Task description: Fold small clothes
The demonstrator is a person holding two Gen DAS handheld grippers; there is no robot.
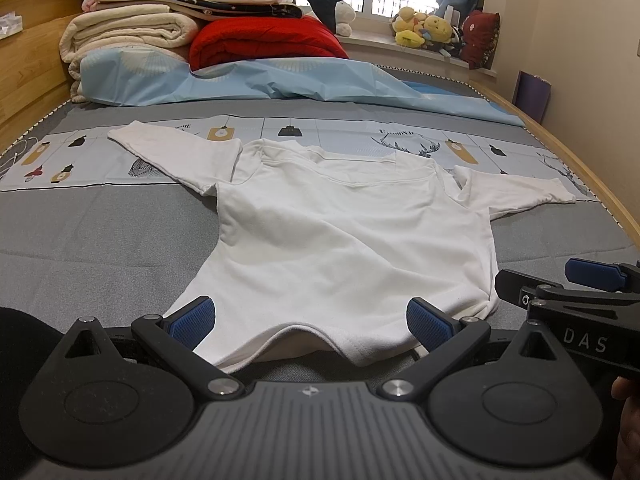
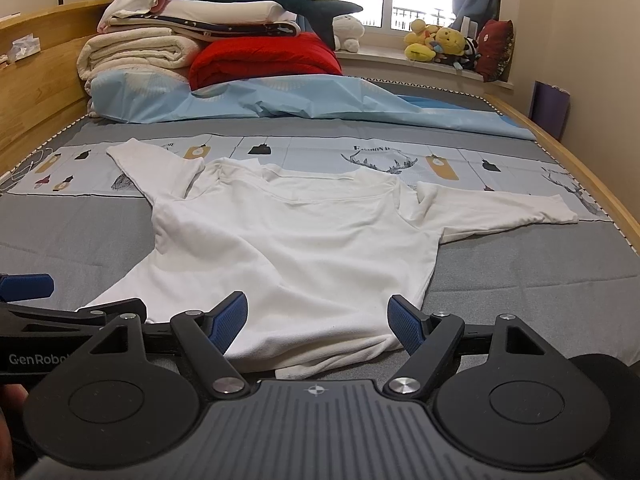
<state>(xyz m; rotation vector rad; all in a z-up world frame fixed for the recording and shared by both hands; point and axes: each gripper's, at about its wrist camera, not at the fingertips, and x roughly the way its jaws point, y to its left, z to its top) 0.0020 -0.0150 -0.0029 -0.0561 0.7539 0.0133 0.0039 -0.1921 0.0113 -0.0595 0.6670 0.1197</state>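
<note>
A small white long-sleeved top (image 1: pixel 344 232) (image 2: pixel 292 240) lies flat on the grey bed sheet, sleeves spread to both sides, collar away from me, hem near me. My left gripper (image 1: pixel 312 322) stands open at the hem, blue pads on either side of the hem's middle, nothing pinched. My right gripper (image 2: pixel 318 322) is also open over the hem's right part, with the cloth lying between its fingers. Each gripper shows at the edge of the other's view: the right gripper (image 1: pixel 568 296) and the left gripper (image 2: pixel 60 304).
A rumpled light blue cover (image 1: pixel 280 80) lies across the far half of the bed. Folded blankets, a red quilt (image 1: pixel 264 40) and a plush shark are stacked behind it. Wooden bed rails (image 2: pixel 36 76) run on both sides. Plush toys (image 2: pixel 440 44) sit on the windowsill.
</note>
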